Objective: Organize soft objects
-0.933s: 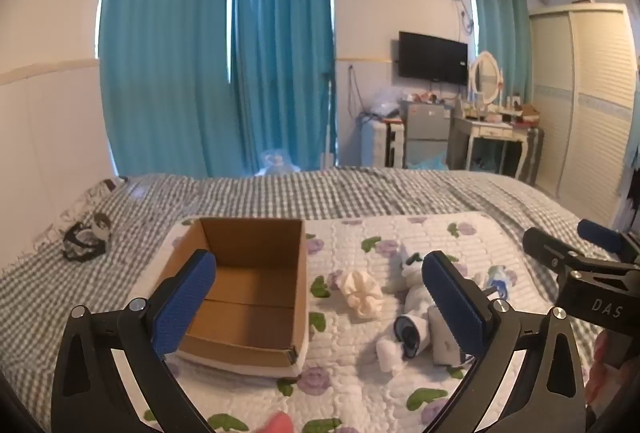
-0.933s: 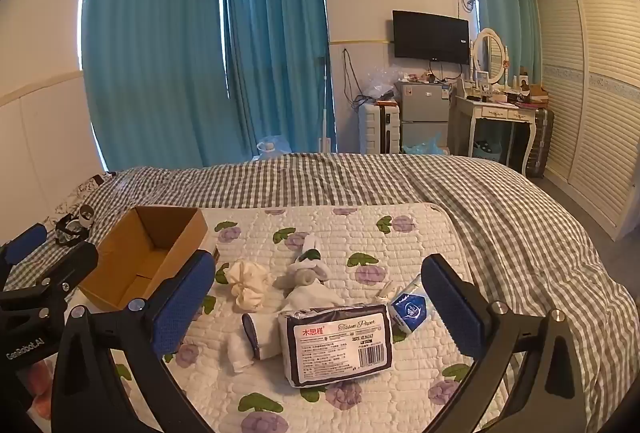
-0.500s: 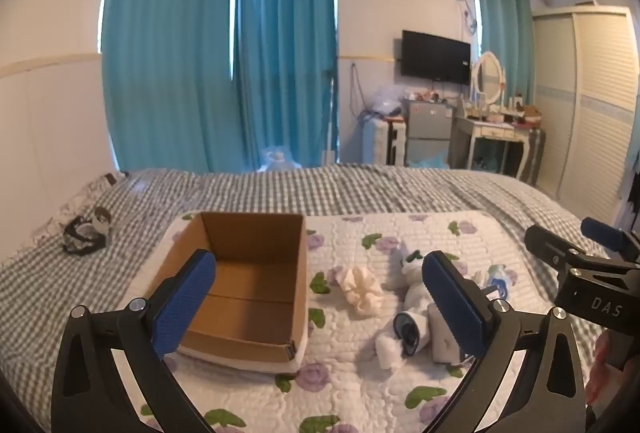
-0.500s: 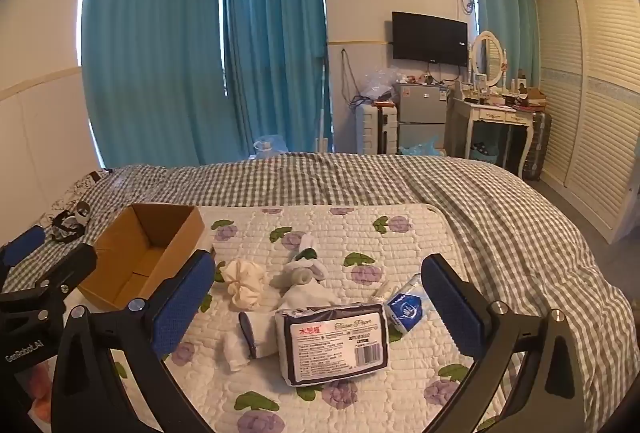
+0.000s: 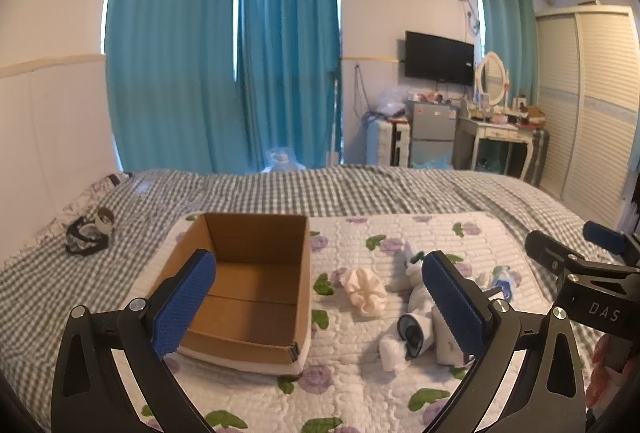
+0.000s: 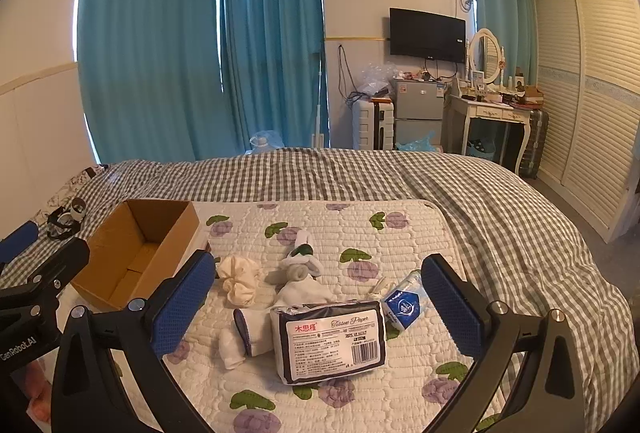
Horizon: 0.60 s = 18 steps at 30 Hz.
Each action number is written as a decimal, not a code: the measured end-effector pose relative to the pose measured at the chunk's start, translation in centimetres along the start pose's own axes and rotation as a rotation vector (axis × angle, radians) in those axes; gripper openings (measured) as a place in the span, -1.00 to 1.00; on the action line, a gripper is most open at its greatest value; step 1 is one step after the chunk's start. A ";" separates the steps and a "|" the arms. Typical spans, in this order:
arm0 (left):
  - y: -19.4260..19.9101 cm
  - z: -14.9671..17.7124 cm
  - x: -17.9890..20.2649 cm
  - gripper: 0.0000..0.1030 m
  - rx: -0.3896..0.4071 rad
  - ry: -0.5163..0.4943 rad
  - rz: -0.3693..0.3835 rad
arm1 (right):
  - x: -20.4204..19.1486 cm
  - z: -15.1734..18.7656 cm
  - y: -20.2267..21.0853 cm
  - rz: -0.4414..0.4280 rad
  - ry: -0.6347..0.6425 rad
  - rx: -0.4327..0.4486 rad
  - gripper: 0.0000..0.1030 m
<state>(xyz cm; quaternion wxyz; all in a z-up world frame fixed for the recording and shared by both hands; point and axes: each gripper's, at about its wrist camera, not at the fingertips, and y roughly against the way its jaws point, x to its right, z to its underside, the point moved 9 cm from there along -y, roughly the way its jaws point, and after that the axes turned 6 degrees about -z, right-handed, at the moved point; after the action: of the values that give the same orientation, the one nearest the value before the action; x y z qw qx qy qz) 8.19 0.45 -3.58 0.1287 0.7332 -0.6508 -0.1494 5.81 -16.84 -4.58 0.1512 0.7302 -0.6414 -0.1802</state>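
Both tongs hovering released, left tongs (image 5: 318, 299) and right tongs (image 6: 316, 301) gripping nothing. Box (image 5: 256, 281) sitting empty near bed's left edge; socks (image 6: 240, 279), tissue pack (image 6: 330, 341) lying beside it, awaiting sorting.

Black left tongs (image 5: 320, 307), right tongs (image 6: 320, 307), blue textured pads (image 5: 182, 303), silver screws

Teal curtains (image 6: 200, 45) hang at twelve o'clock. The bed (image 6: 500, 217) wears grey-and-white gingham; over it lies a white quilt (image 6: 360, 233) printed with purple flowers and green leaves. A brown cardboard box (image 5: 256, 273) sits at ten o'clock. Blue pads line the black fingers (image 6: 182, 303).
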 end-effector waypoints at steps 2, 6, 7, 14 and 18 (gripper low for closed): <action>-0.1 0.0 0.0 1.00 -0.003 0.001 0.001 | -0.1 0.1 0.0 0.003 0.005 -0.001 1.00; -0.2 0.2 0.1 1.00 -0.003 0.001 -0.004 | 0.0 0.0 0.1 0.008 0.004 -0.004 1.00; -0.3 0.3 0.1 1.00 -0.004 0.003 -0.004 | 0.0 0.0 0.0 0.006 0.002 -0.006 1.00; -0.4 0.6 0.0 1.00 -0.003 0.009 -0.009 | -0.3 0.3 -0.2 -0.008 0.014 -0.013 1.00; -0.4 0.9 -0.1 1.00 0.000 0.018 -0.005 | -0.6 0.2 -0.1 -0.022 0.012 -0.006 1.00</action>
<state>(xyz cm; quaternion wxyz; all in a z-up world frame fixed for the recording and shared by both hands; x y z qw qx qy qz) 8.21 0.56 -4.52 0.1345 0.7361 -0.6478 -0.1430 5.71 -16.24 -4.79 0.1552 0.7378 -0.6320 -0.1793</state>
